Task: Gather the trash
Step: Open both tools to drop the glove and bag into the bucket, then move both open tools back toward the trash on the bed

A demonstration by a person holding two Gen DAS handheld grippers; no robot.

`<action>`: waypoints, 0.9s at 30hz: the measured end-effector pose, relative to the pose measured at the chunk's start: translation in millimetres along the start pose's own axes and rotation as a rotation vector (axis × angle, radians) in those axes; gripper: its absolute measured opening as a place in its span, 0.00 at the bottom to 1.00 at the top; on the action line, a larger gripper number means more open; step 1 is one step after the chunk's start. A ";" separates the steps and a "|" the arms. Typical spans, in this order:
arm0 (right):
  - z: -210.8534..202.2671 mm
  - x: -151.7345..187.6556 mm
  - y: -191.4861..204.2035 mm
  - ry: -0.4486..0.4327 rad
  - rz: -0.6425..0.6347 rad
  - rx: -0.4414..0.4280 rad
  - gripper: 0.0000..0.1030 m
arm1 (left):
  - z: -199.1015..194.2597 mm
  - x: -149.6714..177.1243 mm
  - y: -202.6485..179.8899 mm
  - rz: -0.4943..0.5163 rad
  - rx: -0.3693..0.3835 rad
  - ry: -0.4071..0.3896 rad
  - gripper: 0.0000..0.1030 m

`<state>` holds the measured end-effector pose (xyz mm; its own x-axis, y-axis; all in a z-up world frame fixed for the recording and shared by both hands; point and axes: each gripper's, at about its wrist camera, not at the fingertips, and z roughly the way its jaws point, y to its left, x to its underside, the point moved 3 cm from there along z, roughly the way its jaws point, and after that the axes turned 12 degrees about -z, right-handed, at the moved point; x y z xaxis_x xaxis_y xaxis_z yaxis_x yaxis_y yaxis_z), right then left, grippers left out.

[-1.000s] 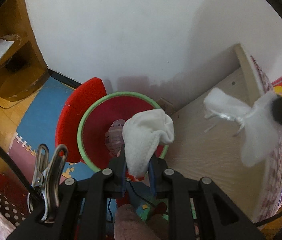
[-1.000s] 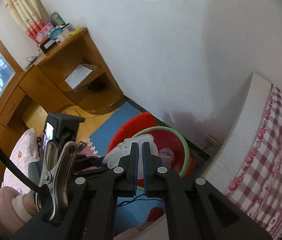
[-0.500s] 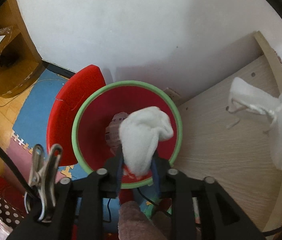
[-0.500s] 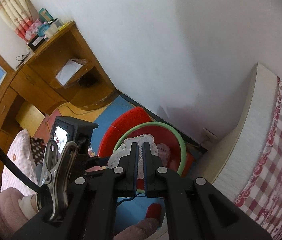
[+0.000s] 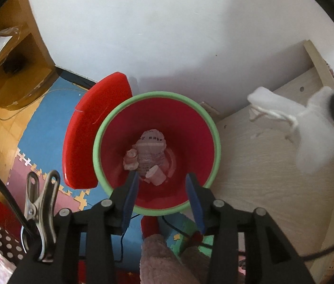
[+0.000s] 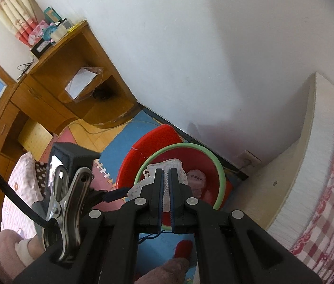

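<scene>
1. Bin, red inside with a green rim, stands on the floor mats against the wall, right below both grippers; its red lid is tipped back on the side away from the bed
2. Left gripper hangs over the near rim with its jaws partly apart and opening, nothing between them; crumpled paper and tissue scraps lie at the bottom of the bin, directly beyond its pads
3. Right gripper has its jaws almost together, pinching a white cloth-like piece of trash that bulges out past the tips
4. From the right wrist view that piece sits over the bin's mouth, inside the green rim rather than beyond it; from the left wrist view it hangs off to the bed side, over the pale bed frame, so how well it is centred is uncertain
5. Judgement: the right gripper holds the next drop, which turns on whether the piece is truly above the opening
</scene>
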<state>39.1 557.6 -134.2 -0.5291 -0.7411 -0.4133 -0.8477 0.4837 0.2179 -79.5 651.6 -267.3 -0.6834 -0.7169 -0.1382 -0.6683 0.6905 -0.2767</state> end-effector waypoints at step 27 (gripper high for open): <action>-12.3 16.4 17.5 -0.010 0.049 -0.009 0.25 | -48.4 10.0 1.7 0.023 0.015 -0.054 0.42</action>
<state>15.1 548.2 -126.3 -0.5699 -0.7118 -0.4105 -0.8209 0.5155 0.2458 -101.7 650.3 -223.1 -0.6811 -0.7055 -0.1958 -0.6480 0.7054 -0.2873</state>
